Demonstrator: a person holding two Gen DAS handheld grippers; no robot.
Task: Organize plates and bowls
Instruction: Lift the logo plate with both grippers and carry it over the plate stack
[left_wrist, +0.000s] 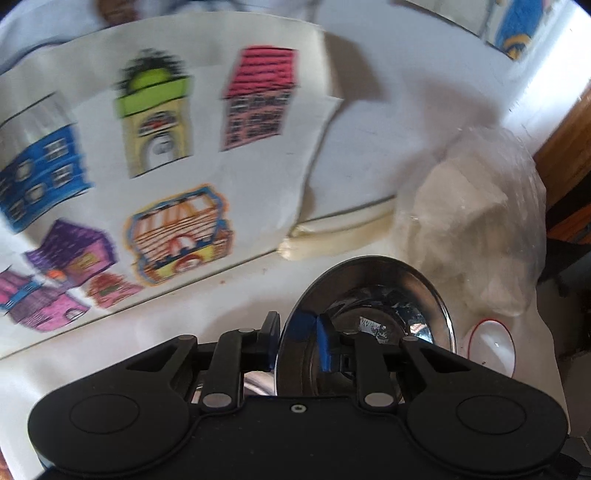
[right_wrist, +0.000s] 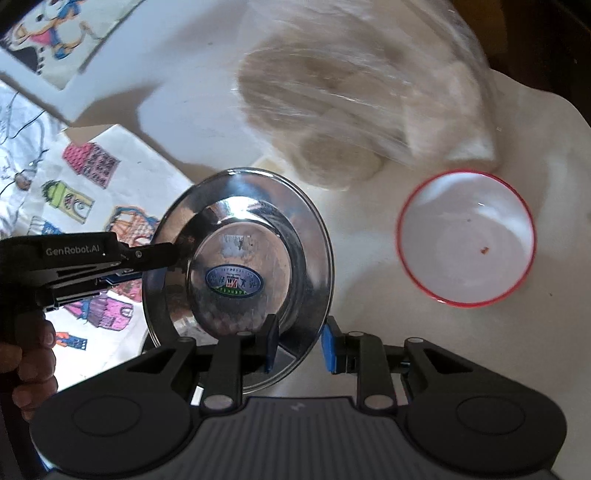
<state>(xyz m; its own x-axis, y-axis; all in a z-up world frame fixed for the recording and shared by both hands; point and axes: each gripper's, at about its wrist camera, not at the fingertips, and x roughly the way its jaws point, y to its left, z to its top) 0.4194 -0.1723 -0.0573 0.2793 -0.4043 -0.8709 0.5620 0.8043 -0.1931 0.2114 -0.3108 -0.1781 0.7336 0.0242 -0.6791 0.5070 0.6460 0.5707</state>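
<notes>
A shiny steel bowl (right_wrist: 240, 273) with a wide flared rim and an oval blue-green sticker at its centre is held tilted above the white table. In the right wrist view my left gripper (right_wrist: 173, 254) pinches its left rim, and my right gripper (right_wrist: 301, 345) is shut on its lower rim. The left wrist view shows the same steel bowl (left_wrist: 373, 310) with its rim clamped in my left gripper (left_wrist: 298, 332). A white bowl with a red rim (right_wrist: 467, 240) stands upright on the table to the right, also seen as the white bowl (left_wrist: 493, 347) beyond the steel one.
A clear plastic bag of whitish lumps (right_wrist: 362, 92) (left_wrist: 472, 221) lies behind both bowls. Paper sheets with coloured house drawings (left_wrist: 147, 166) (right_wrist: 92, 173) cover the table's left. A person's hand (right_wrist: 29, 369) holds the left gripper. Brown wooden furniture (left_wrist: 565, 140) stands past the table's right edge.
</notes>
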